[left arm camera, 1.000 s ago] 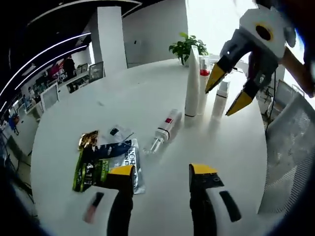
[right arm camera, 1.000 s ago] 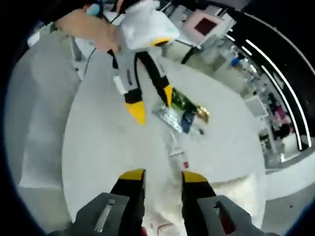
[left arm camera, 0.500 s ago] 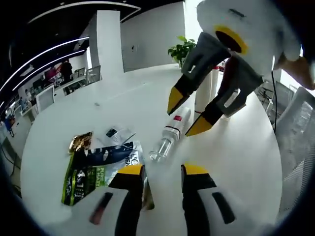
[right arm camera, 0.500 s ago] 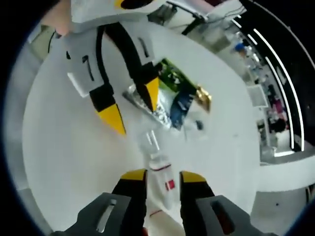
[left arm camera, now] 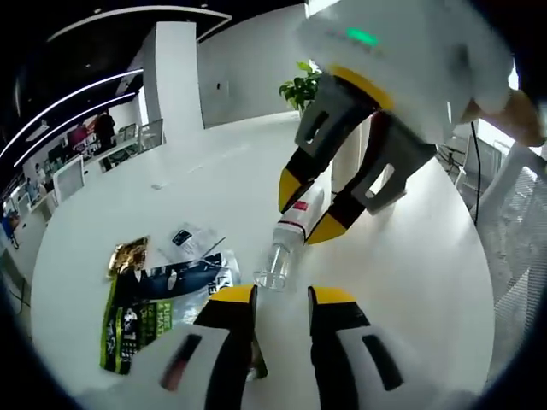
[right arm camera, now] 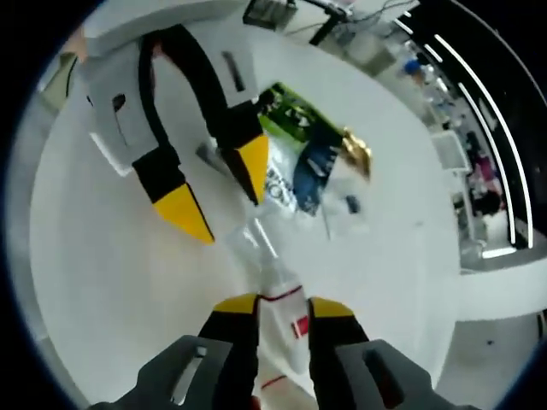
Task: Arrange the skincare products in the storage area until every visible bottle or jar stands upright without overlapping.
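A white bottle (left arm camera: 297, 215) with a red label and a clear cap lies on its side on the round white table (left arm camera: 214, 171). My right gripper (left arm camera: 309, 208) reaches in from the upper right, open, with one yellow tip on each side of the bottle's body. In the right gripper view the same bottle (right arm camera: 285, 318) sits between the right gripper (right arm camera: 282, 306) jaws. My left gripper (left arm camera: 283, 295) is open and holds nothing, its tips just short of the clear cap. In the right gripper view the left gripper (right arm camera: 218, 190) hangs over the cap end.
Several foil sachets (left arm camera: 154, 295) lie left of the bottle, and the same sachets (right arm camera: 303, 162) show beyond the cap. A tall white bottle (left arm camera: 344, 166) stands behind the right gripper. A potted plant (left arm camera: 301, 85) sits at the far edge, a mesh chair (left arm camera: 517, 213) to the right.
The right gripper has come down from beside the standing bottles to straddle the lying bottle. The left gripper has moved closer to the cap and its jaws have narrowed.
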Demonstrator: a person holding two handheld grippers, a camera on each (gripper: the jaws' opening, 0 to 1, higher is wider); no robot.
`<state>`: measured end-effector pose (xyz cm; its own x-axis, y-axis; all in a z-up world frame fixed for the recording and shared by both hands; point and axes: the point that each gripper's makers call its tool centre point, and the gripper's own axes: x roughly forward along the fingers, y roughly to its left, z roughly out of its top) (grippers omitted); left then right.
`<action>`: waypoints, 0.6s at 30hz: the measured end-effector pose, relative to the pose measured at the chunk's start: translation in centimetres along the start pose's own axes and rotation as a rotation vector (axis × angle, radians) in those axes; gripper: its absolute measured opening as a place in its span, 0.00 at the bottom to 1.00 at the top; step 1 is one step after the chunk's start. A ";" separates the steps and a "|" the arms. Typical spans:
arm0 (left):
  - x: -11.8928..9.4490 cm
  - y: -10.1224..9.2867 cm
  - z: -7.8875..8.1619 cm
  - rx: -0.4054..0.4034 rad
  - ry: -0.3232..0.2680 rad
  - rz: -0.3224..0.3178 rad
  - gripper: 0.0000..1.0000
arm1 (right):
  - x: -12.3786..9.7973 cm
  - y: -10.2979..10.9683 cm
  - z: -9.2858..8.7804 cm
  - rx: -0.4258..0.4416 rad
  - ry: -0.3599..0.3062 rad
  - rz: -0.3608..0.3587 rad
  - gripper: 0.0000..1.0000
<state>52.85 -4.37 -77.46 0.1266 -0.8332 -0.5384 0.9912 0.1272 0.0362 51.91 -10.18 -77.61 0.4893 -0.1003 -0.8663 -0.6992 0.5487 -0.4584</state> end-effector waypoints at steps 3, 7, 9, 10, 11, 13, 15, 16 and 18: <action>0.1 0.0 0.1 -0.006 -0.009 0.003 0.25 | 0.0 0.2 0.2 -0.012 -0.003 0.005 0.14; -0.1 0.2 0.4 -0.010 -0.026 0.003 0.25 | 0.1 0.3 0.5 -0.041 -0.016 0.006 0.13; -0.2 0.3 0.3 -0.015 -0.026 0.004 0.25 | -0.1 0.6 0.8 -0.059 -0.028 0.005 0.13; -0.3 0.4 0.2 -0.016 -0.026 0.004 0.25 | -0.2 0.9 1.1 -0.081 -0.038 0.003 0.13; -0.5 0.4 0.1 -0.018 -0.025 0.003 0.24 | -0.3 1.1 1.3 -0.076 -0.045 0.004 0.13; -1.0 0.4 0.1 -0.028 -0.030 0.002 0.23 | -0.6 1.6 1.8 -0.079 -0.065 0.007 0.12; -1.4 0.3 0.0 -0.044 -0.035 0.003 0.22 | -1.0 2.2 2.4 -0.074 -0.081 0.012 0.12; -1.8 0.2 0.0 -0.059 -0.037 0.003 0.22 | -1.0 2.4 2.6 -0.065 -0.091 0.013 0.12; -2.3 -0.1 -0.3 -0.079 -0.039 0.002 0.22 | -1.0 2.7 2.9 -0.068 -0.098 0.004 0.12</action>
<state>52.45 -2.37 -76.47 0.1316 -0.8532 -0.5047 0.9850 0.1699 -0.0304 51.02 -6.13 -77.39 0.5326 -0.0152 -0.8462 -0.7333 0.4910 -0.4703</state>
